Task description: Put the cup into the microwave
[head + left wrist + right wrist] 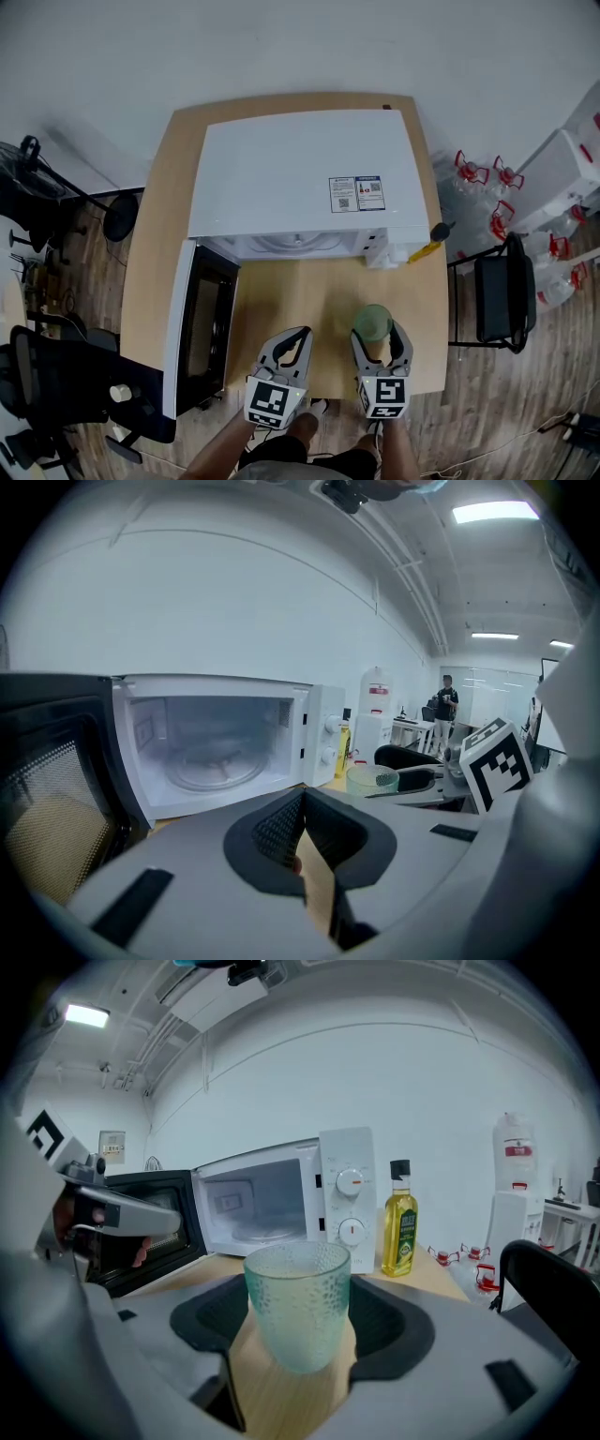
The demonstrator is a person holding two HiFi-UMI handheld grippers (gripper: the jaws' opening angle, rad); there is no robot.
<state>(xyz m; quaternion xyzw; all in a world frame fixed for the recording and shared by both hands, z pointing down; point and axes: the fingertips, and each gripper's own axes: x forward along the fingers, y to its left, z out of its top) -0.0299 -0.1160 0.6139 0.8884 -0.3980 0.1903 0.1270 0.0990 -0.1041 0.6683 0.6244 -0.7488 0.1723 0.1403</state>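
A frosted green cup (372,322) (297,1302) sits between the jaws of my right gripper (380,331) (298,1340), which is shut on the cup near the front edge of the wooden table (300,300). The white microwave (300,178) (272,1204) stands behind it. Its black door (202,328) is swung wide to the left, and the cavity with its glass turntable (211,747) holds nothing. My left gripper (295,335) (302,803) hovers beside the right one in front of the cavity, shut with nothing in it.
A yellow oil bottle (400,1218) (427,248) stands right of the microwave's dials. Off the table's right side are a black chair (506,291) and several water jugs (487,187). An office chair (56,375) is at the left. A person (447,705) stands far off.
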